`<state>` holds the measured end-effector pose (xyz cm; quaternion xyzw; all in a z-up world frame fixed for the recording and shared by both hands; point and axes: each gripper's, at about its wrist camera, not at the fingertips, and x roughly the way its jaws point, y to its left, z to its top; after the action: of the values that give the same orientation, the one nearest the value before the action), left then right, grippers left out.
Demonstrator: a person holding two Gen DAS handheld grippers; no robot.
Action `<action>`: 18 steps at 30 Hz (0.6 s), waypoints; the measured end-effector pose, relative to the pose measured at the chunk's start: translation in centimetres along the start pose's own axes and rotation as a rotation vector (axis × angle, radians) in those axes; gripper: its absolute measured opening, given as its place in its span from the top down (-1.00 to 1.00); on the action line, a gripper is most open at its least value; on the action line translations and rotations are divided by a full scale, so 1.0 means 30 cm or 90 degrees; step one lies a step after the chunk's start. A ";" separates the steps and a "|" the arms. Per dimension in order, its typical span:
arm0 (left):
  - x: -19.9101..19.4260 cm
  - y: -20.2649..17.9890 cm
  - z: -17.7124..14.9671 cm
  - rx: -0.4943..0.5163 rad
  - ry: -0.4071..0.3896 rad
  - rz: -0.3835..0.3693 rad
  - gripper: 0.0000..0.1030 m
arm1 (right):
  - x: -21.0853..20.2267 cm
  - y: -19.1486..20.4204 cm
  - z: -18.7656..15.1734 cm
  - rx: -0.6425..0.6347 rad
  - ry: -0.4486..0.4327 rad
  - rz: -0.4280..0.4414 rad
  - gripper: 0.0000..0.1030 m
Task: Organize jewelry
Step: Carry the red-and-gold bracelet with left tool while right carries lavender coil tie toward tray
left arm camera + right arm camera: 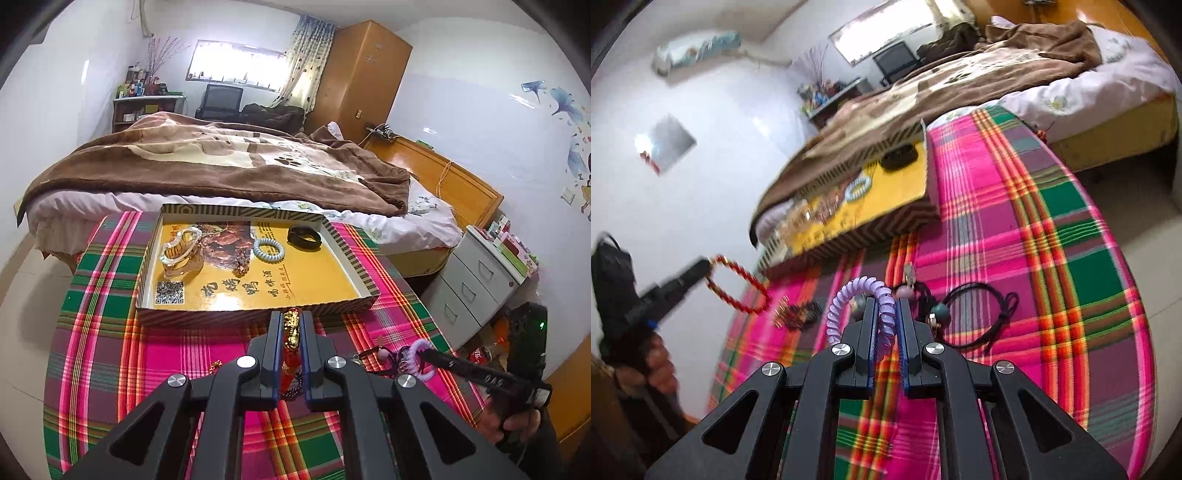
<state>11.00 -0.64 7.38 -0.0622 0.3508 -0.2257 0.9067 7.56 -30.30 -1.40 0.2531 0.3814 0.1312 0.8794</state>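
Note:
My left gripper is shut on a red bead bracelet with a gold charm, held above the plaid cloth just in front of the yellow tray. In the right wrist view the bracelet hangs as a loop from the left gripper. My right gripper is shut on a purple coil hair tie, also visible in the left wrist view. The tray holds a clear bangle, a beaded piece, a pale blue coil tie and a black bangle.
On the plaid cloth lie a black cord necklace with beads, a dark bead bracelet and a small gold item. A bed stands behind the table, a grey drawer unit to the right.

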 end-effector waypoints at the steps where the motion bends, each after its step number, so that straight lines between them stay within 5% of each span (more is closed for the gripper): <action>1: 0.000 -0.002 0.007 0.001 0.000 -0.001 0.84 | -0.006 0.013 0.014 -0.010 -0.004 -0.007 0.81; 18: 0.100 -0.014 0.261 0.040 -0.025 -0.001 0.84 | 0.093 0.152 0.281 -0.101 -0.019 -0.045 0.81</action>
<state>18.00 -2.73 11.50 -0.0386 0.3260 -0.2360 0.9146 15.49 -28.21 4.31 0.1712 0.3654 0.1260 0.9062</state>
